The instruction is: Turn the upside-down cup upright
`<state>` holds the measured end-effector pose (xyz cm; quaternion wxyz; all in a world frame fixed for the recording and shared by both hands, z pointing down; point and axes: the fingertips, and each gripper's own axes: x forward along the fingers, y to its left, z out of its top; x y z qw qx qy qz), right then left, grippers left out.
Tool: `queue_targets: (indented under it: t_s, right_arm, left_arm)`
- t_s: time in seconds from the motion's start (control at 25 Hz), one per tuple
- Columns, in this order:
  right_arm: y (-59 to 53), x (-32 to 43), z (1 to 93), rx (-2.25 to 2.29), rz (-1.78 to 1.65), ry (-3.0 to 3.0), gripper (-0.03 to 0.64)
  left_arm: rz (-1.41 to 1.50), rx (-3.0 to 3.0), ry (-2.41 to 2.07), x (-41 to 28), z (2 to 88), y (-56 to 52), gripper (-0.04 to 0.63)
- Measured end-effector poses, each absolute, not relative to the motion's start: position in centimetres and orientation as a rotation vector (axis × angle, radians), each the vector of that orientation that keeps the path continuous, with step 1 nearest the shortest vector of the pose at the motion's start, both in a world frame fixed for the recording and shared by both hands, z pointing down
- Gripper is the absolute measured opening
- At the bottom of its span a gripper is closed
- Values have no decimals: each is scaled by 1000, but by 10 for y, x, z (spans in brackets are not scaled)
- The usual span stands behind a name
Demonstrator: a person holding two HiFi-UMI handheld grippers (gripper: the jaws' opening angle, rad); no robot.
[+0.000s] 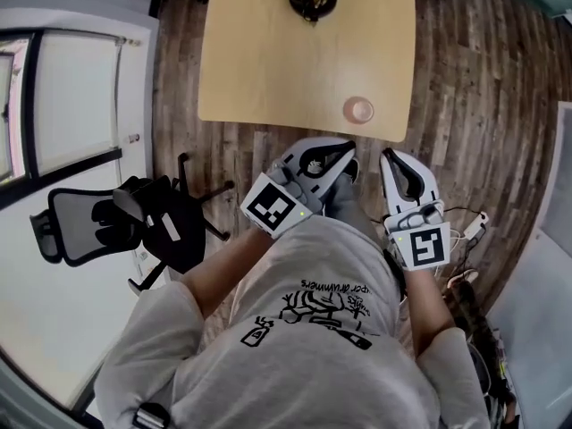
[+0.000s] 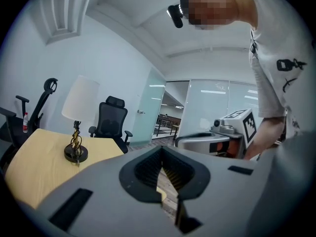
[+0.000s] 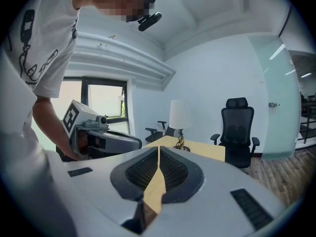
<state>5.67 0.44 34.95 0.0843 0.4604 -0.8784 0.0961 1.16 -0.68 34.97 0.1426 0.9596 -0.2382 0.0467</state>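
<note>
Listing, grippers first.

1. Left gripper [image 1: 345,153]: fingers closed together, ribbed pads meeting along one seam in the left gripper view. Nothing is between them and nothing is touched. It is held in front of the person's torso, over the plank floor [image 1: 465,88], short of the table's near edge.

2. Right gripper [image 1: 390,155]: fingers likewise pressed together, with only a thin line between the pads in the right gripper view. It is empty and touches nothing. It is held just beside the left gripper, also short of the table.

3. Cup [image 1: 358,109]: pink and small, standing on the table [image 1: 268,61] close to its near edge, toward the right corner. It is well apart from both grippers. From above it shows a pale disc at its centre; whether that is base or mouth cannot be told, nor any contents.

4. Lamp [image 1: 313,0]: dark round base and white shade, at the far end of the table, well apart from the cup.

5. Office chair [image 1: 116,217]: black, on the floor left of the person.
</note>
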Motion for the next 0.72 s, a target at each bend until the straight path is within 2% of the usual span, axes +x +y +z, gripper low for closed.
queue_targets:
  t_s: [0.72]
  right_arm:
    - [-15, 58, 454, 1394, 306, -2605, 29]
  left_arm:
    - [218, 2814, -619, 21, 443, -23, 9]
